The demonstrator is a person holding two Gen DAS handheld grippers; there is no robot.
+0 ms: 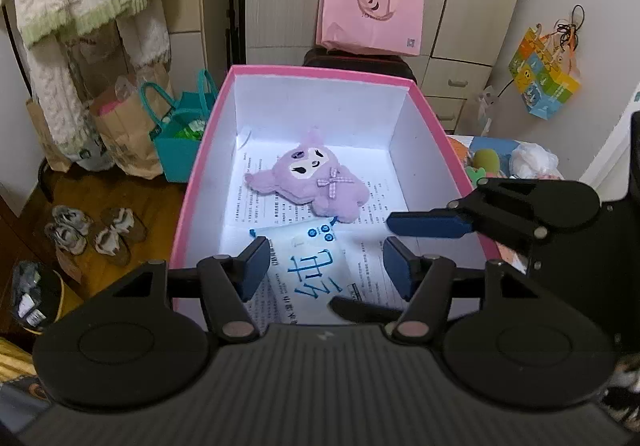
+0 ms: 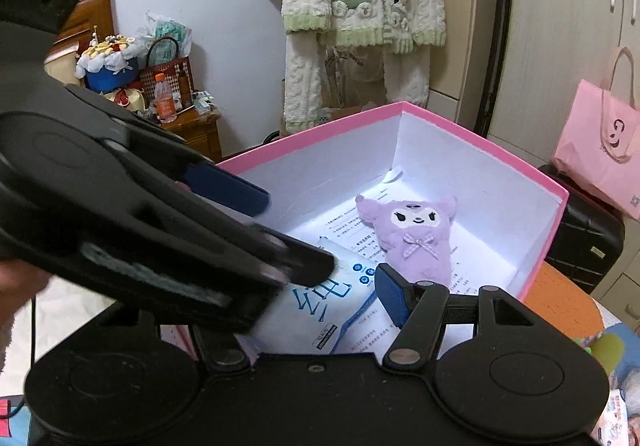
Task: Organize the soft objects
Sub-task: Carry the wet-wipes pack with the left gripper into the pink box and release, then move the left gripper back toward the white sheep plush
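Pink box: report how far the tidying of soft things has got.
Done: one purple plush doll with a checked bow lies inside the pink cardboard box, on printed paper sheets. In hand: nothing; the left gripper and right gripper hover open over the box. Left: soft items beside the box, partly visible.

The purple plush toy (image 1: 310,178) looks fuzzy cloth with a gingham bow. It lies on matt printed paper sheets (image 1: 372,206) inside the smooth pink cardboard box (image 1: 200,166), beside a glossy plastic packet (image 1: 312,266).
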